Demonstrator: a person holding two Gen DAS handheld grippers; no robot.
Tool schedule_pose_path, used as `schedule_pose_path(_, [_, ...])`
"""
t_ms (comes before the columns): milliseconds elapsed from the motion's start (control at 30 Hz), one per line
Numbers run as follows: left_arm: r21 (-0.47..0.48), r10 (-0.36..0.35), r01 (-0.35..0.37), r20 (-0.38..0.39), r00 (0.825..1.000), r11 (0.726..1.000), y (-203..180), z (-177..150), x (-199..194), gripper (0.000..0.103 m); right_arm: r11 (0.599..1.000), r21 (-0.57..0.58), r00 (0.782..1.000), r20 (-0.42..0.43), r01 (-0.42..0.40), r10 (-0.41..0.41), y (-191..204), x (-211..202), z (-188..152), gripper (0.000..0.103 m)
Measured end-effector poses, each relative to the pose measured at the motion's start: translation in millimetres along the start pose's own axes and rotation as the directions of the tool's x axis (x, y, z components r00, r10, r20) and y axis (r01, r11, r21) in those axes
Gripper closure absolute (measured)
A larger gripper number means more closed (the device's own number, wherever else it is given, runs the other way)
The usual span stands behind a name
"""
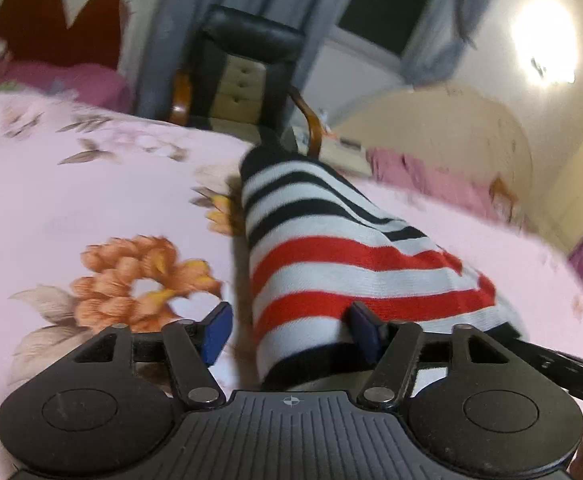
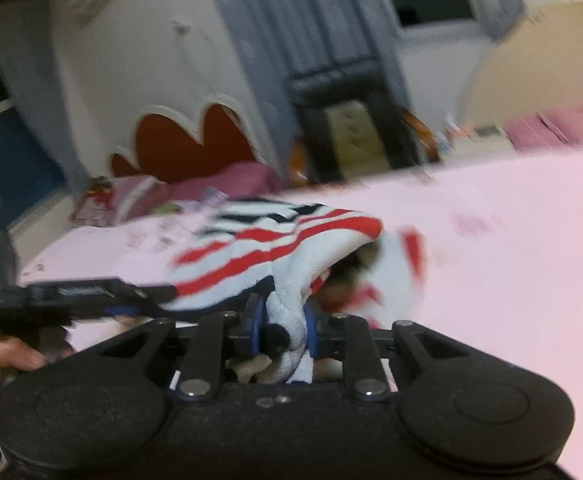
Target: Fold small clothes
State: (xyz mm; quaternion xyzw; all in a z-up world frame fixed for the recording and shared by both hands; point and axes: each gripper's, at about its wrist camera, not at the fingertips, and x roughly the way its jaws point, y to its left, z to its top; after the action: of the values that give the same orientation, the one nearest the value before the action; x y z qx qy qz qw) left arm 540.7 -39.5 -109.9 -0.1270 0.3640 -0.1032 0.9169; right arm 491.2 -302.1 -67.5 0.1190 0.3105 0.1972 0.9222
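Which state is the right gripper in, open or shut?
Shut: the right gripper pinches a bunched edge of the striped garment between its blue pads.

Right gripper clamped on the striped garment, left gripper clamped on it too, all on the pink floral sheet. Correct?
Not quite. The left gripper is open, jaws straddling the striped garment, per the left wrist view. The right gripper is clamped on it, over the pink floral sheet.

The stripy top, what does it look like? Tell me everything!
The stripy top is a small knitted thing with white, black and red bands and a black edge. It lies crumpled on the pink flowery sheet. The right gripper pinches a bunched white bit of it tight. The left gripper is wide open, with the cloth draped between its blue pads, one pad tucked under the fabric.
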Motion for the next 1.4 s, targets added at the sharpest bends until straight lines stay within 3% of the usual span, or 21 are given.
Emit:
schedule_pose_path(67, [0.032,-0.004,0.005,-0.014,1.000,0.999,-10,-7,6,0.033,0.998,0.051,0.998,-0.053,0.031,-0.029,-21,10,-14,0.086])
schedule_pose_path(233, [-0.019,-0.027,0.027,-0.034,0.999,0.999,-5,-9,6,0.031,0.985,0.170,0.998,-0.056,-0.008,0.018,-36,9,-13,0.084])
schedule_pose_path(367, [-0.004,-0.029,0.029,-0.049,0.998,1.000,-6,-7,6,0.029,0.956,0.288,0.996,-0.054,-0.047,0.065,-51,16,-2,0.070])
schedule_pose_path(533, [-0.011,-0.033,0.032,-0.053,0.998,0.999,-1,2,11,0.029,0.903,0.425,0.996,-0.034,-0.059,0.081,-77,49,15,0.065])
schedule_pose_path(567, [-0.009,-0.022,0.022,-0.035,0.999,1.000,-1,3,10,0.029,0.902,0.429,0.997,-0.039,-0.049,0.073,-79,57,17,0.068])
schedule_pose_path(600, [-0.016,-0.018,0.018,-0.026,1.000,1.000,0,4,9,0.029,0.908,0.416,0.997,-0.045,-0.035,0.059,-79,62,19,0.079])
schedule_pose_path(667, [-0.044,-0.024,0.022,-0.028,0.999,0.999,1,6,10,0.029,0.948,0.319,0.999,-0.043,-0.014,0.029,-69,62,22,0.092])
schedule_pose_path(767, [-0.039,-0.032,0.030,-0.043,0.999,0.999,-4,3,16,0.030,0.988,0.149,1.000,-0.006,0.028,-0.027,-50,46,24,0.094])
schedule_pose_path(833, [-0.038,-0.031,0.028,-0.065,0.997,0.999,-10,0,23,0.030,0.993,0.103,0.998,0.002,0.058,-0.058,-49,39,22,0.094])
schedule_pose_path(900, [-0.029,-0.018,0.015,-0.078,0.997,0.999,-16,-1,30,0.030,0.990,0.113,0.995,-0.048,0.087,-0.082,-57,50,18,0.094])
schedule_pose_path(1067, [0.057,0.022,-0.017,-0.079,0.997,0.998,-30,1,27,0.029,0.983,0.110,0.987,-0.083,0.150,-0.141,-52,63,17,0.092])
schedule_pose_path(1200, [-0.004,-0.016,0.016,-0.049,0.999,1.000,-17,4,1,0.030,0.977,0.129,0.982,-0.099,0.171,-0.159,-48,38,24,0.069])
schedule_pose_path(1400, [-0.049,-0.060,0.060,0.016,0.998,0.997,10,-26,-52,0.030,0.974,0.226,0.993,-0.119,0.022,0.006,-48,-30,-5,0.068])
